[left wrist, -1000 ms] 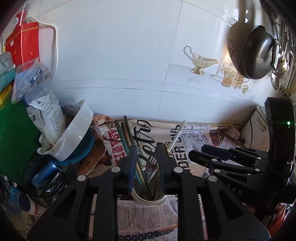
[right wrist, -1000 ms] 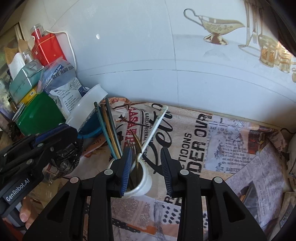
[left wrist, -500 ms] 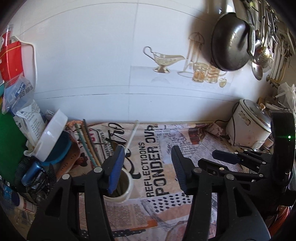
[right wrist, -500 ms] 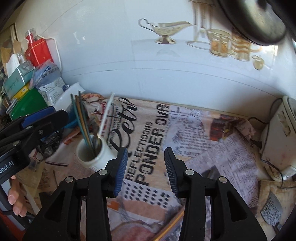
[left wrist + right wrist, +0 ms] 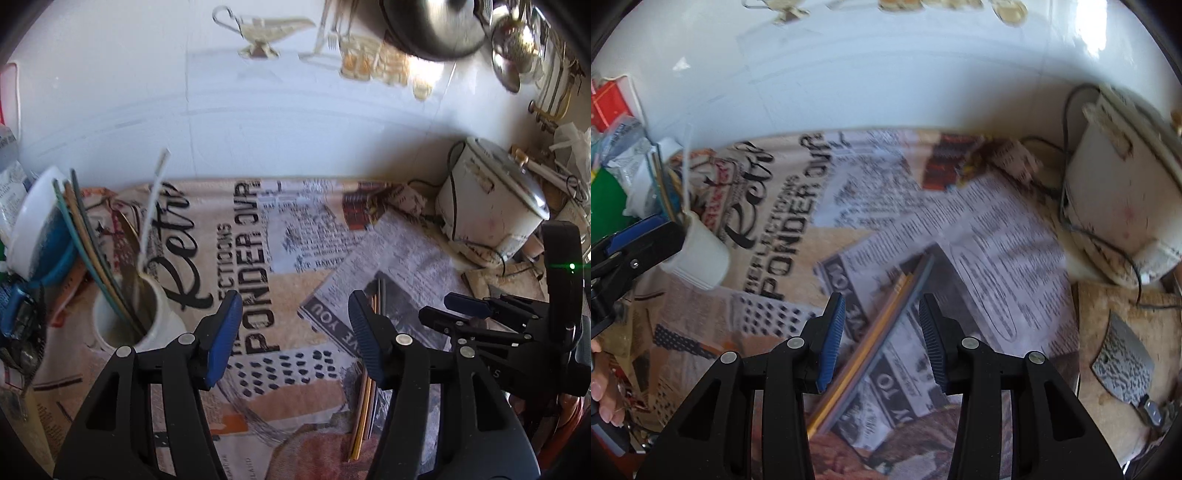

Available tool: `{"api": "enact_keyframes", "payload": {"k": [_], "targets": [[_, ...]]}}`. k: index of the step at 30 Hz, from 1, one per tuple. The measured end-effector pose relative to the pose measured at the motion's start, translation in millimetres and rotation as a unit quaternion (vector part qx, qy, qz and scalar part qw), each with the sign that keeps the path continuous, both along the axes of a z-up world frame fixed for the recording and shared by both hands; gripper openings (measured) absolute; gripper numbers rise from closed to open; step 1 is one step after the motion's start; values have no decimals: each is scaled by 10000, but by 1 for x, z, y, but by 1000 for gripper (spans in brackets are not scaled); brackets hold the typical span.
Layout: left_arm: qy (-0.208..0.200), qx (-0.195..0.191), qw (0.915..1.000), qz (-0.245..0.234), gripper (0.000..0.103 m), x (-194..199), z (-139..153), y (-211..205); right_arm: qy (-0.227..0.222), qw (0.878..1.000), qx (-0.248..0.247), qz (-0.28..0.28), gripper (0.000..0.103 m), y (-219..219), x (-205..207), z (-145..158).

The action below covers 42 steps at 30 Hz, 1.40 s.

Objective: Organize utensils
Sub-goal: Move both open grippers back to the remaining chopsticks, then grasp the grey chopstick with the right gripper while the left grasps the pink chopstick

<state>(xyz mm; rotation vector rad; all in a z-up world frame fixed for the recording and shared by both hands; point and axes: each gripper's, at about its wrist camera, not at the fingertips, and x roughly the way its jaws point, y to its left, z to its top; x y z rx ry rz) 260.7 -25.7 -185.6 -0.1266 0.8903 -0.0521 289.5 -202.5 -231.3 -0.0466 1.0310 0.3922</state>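
Note:
A white cup point(image 5: 155, 321) holds several chopsticks point(image 5: 83, 236) and a white stick point(image 5: 151, 206) at the left of the counter; it also shows in the right wrist view point(image 5: 698, 258). More chopsticks point(image 5: 879, 328) lie loose on the newspaper, also in the left wrist view point(image 5: 364, 410). My left gripper point(image 5: 295, 339) is open and empty, right of the cup. My right gripper point(image 5: 882, 339) is open and empty, hovering over the loose chopsticks.
A white rice cooker point(image 5: 491, 203) stands at the back right. White and blue bowls point(image 5: 33, 229) and packets crowd the left. A cleaver point(image 5: 1126, 365) lies on a board at the right. A pan point(image 5: 432, 29) and ladles hang on the tiled wall.
Both grippers have swung right, away from the cup. The left gripper has opened wide. The loose chopsticks have come between the right gripper's fingers.

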Motion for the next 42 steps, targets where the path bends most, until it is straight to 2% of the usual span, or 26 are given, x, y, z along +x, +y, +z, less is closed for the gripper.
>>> {"api": "enact_keyframes", "payload": {"k": [7,12,20,23,25,27,37,38,39,42], "targets": [[598,169,9980,-105,58,6,-51,-22,728,9973,-48,-89,38,-11,11,-59],[911,197,9956,-115,58,11,-78,-29,1030,9946,68,-95,38,-6,17,-82],[1092,225,9937,-96,58,13,-92,-30,995,9950,79,-85,38,-1,17,-92],[1138,190,9933,-72,58,16,-96,-29,1003,9949,48,-127,32,-5,16,-93],[1150,178,9932,-80,58,16,-97,-29,1040,9944,-8,-202,22,-8,16,-93],[1159,203,9930,-105,58,17,-98,-30,1052,9940,-51,-310,17,-12,17,-93],[1270,197,9916,-123,58,15,-105,-28,844,9957,-156,-358,19,1,26,-91],[1281,185,9915,-131,58,15,-105,-28,828,9958,-144,-355,18,1,27,-91],[1293,166,9914,-148,58,14,-106,-29,812,9960,-150,-350,11,2,28,-92],[1314,110,9911,-207,58,15,-106,-32,828,9961,-97,-299,8,0,31,-92]]}}
